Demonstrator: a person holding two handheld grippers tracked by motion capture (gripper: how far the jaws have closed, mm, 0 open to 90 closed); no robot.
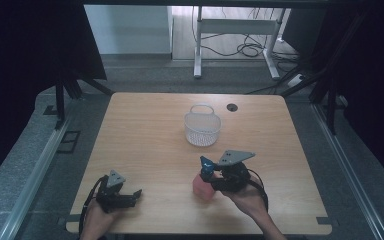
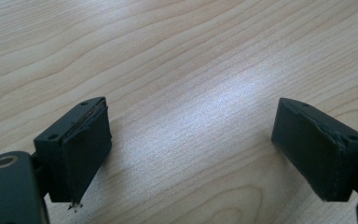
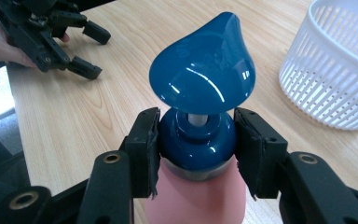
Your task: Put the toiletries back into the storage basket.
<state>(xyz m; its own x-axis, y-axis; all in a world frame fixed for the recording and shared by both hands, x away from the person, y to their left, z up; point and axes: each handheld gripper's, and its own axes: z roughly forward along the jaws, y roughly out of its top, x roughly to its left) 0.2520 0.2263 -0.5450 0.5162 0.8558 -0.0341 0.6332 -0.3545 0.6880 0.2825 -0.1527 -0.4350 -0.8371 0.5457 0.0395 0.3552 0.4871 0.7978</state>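
Observation:
A pink pump bottle [image 1: 202,190] with a glossy blue pump head [image 3: 203,70] stands on the wooden table [image 1: 150,145], right of centre near the front. My right gripper [image 3: 196,140] is shut on the bottle's blue collar just under the pump head, one pad pressing on each side. In the high view that gripper [image 1: 211,177] comes at the bottle from the right. My left gripper [image 1: 132,195] rests low at the front left, its jaws wide open over bare wood [image 2: 191,149]. It is also seen far off in the right gripper view [image 3: 95,51].
A white slotted basket [image 1: 202,131] with a handle stands behind the bottle near the table's middle, at the right in the right gripper view [image 3: 335,79]. A dark cable hole [image 1: 232,107] lies at the table's back edge. Grey floor and black frame rails surround the table.

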